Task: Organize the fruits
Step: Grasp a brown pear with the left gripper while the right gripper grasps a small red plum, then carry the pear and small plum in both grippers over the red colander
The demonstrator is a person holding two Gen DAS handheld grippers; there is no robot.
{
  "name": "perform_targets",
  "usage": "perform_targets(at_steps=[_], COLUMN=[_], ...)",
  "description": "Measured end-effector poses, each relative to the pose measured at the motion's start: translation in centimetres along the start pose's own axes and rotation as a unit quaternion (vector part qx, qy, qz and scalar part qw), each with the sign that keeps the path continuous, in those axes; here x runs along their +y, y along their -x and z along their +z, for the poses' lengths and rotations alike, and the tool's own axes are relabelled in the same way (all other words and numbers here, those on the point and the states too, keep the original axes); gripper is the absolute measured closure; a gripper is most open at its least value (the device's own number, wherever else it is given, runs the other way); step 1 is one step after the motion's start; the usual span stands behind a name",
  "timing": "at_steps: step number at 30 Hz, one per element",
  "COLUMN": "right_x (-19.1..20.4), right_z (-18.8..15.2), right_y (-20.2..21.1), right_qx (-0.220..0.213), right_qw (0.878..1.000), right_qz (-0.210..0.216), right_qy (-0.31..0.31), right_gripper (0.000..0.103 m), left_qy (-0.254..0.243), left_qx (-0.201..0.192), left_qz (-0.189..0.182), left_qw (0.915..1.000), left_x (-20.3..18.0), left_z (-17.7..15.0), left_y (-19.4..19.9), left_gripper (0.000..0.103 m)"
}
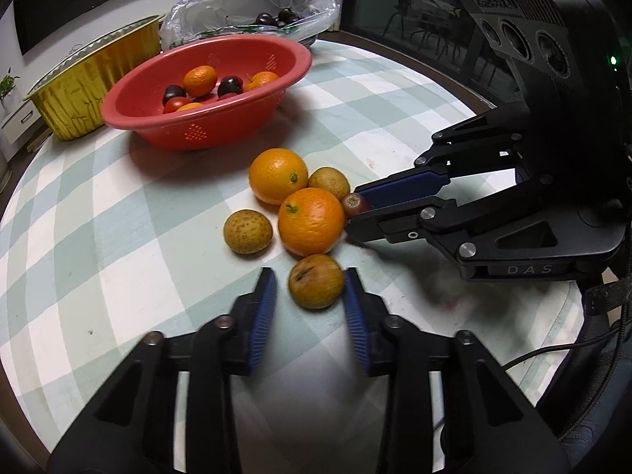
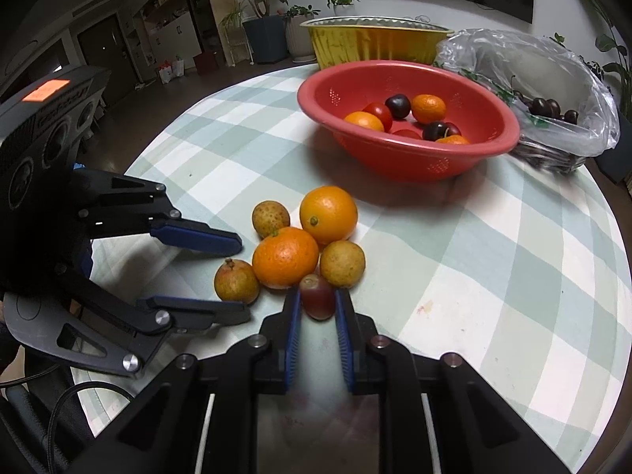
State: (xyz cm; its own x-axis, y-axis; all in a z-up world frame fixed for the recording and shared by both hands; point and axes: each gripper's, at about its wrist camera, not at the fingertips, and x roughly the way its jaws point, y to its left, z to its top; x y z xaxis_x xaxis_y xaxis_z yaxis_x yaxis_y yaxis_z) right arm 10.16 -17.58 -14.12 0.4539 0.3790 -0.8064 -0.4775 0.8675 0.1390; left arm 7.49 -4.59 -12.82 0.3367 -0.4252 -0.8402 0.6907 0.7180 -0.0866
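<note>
Left wrist view: my left gripper (image 1: 310, 282) stood spread around a brownish fruit (image 1: 316, 281) mid-table, not clamped; the red colander (image 1: 130, 106) toward the far edge already held several fruits, five more lay loose, and "DAS" read on my right gripper (image 1: 357, 217). Right wrist view: that gripper pinched a reddish grape (image 2: 317, 296) beside the oranges (image 2: 285, 256); sorting looked roughly half done.

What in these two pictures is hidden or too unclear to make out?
- Gold foil tray: its inside is hidden by its own wall in both views.
- Plastic bag: dark fruits show, the rest is veiled by crinkled film.
- Small reddish fruit: in the left view, mostly hidden by the right gripper fingers.
- Red colander: lower fruits are covered by upper ones.
</note>
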Motion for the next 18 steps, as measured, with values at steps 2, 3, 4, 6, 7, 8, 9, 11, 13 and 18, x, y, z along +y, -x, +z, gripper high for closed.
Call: perform_targets(at_steps=[2, 3, 4, 6, 7, 8, 9, 11, 13, 18], right_x=[0.0, 0.0, 0.0, 0.0, 0.0, 0.0, 0.0, 0.0, 0.0, 0.0], right_z=[0.0, 0.0, 0.0, -0.1, -0.1, -0.1, -0.1, -0.1, -0.1, -0.1], right_y=[0.0, 0.1, 0.1, 0.1, 0.2, 0.2, 0.2, 0.3, 0.3, 0.4], right_qx=[-0.001, -0.001, -0.001, -0.001, -0.002, -0.002, -0.002, -0.002, -0.002, -0.003], right_qw=[1.0, 1.0, 1.0, 1.0, 1.0, 1.0, 1.0, 1.0, 1.0, 1.0], right_qz=[0.0, 0.0, 0.001, 0.001, 0.001, 0.001, 0.001, 0.001, 0.001, 0.002], right_qy=[-0.001, -0.001, -0.002, -0.002, -0.003, -0.003, -0.004, -0.004, -0.004, -0.005], right_gripper=[0.084, 0.084, 0.084, 0.084, 0.084, 0.084, 0.084, 0.084, 0.084, 0.084], left_qy=[-0.003, -0.002, -0.001, 0.001, 0.001, 0.001, 0.002, 0.005, 0.009, 0.021], left_qx=[0.0, -0.001, -0.001, -0.003, -0.003, -0.003, -0.004, -0.008, -0.012, -0.015], left_qz=[0.002, 0.002, 0.001, 0.001, 0.001, 0.001, 0.002, 0.003, 0.003, 0.004], left_qw=[1.0, 1.0, 1.0, 1.0, 1.0, 1.0, 1.0, 1.0, 0.9999, 0.9997], left_x=[-0.1, -0.2, -0.2, -0.1, -0.1, -0.1, -0.1, -0.1, 0.1, 0.4], left_z=[0.1, 0.0, 0.0, 0.0, 0.0, 0.0, 0.0, -0.1, -0.1, -0.3], left_y=[-0.1, -0.1, -0.1, -0.1, 0.0, 0.0, 0.0, 0.2, 0.5, 1.0], left_gripper=[0.076, 0.077, 0.077, 0.077, 0.077, 0.077, 0.077, 0.077, 0.077, 0.077])
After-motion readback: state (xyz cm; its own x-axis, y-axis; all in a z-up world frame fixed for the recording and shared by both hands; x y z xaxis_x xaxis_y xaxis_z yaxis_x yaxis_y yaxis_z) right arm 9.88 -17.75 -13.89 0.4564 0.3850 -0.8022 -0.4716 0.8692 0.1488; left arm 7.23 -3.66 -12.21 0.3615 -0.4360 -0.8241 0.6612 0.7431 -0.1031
